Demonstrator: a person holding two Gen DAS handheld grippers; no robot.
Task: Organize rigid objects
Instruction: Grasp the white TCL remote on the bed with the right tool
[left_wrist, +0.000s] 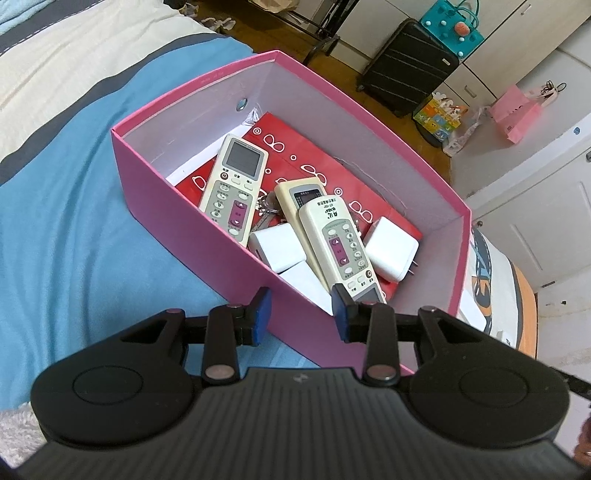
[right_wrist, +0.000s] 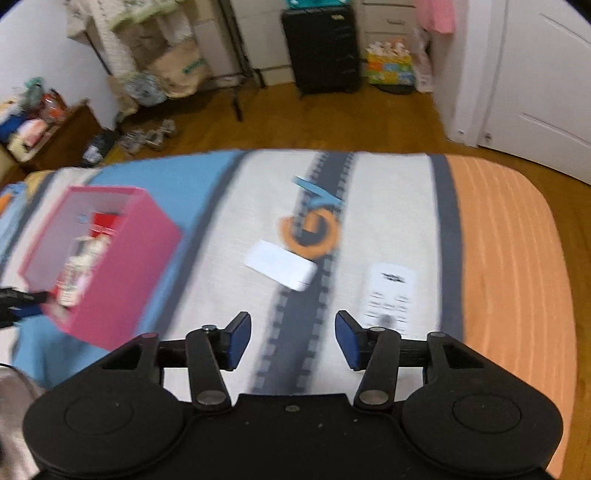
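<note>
Currently your left gripper (left_wrist: 301, 314) sits at the near corner of the pink box (left_wrist: 177, 206), with one blue pad outside the near wall and the other inside. The jaws are drawn in on that wall, so record it as clamped on the box.

The box rests on the blue part of the bedspread (left_wrist: 62, 229).

Contents of the box:
- a red paper bag (left_wrist: 332, 170) printed with white spectacles lies flat on the bottom
- a large cream remote (left_wrist: 236, 188) leans against the left wall, screen end away from you
- a second remote (left_wrist: 343, 251) lies on top of a third remote (left_wrist: 299, 192), its near end just beside your inner pad
- one white charger (left_wrist: 275, 253) sits between the large remote and the second one
- another charger (left_wrist: 391, 251) sits to the right, prongs showing
- a key ring (left_wrist: 267, 206) shows between the remotes

Your right gripper (right_wrist: 293, 339) hangs over the cream and grey part of the bedspread, well to the right of the box. Its jaws stand apart with nothing between them. That view is blurred.

Still out on the bed:
- a flat white rectangular object (right_wrist: 282, 269) lies ahead of the right gripper, next to the orange print
- a white printed card (right_wrist: 389, 295) lies just beyond the right-hand pad; its text is unreadable
</note>
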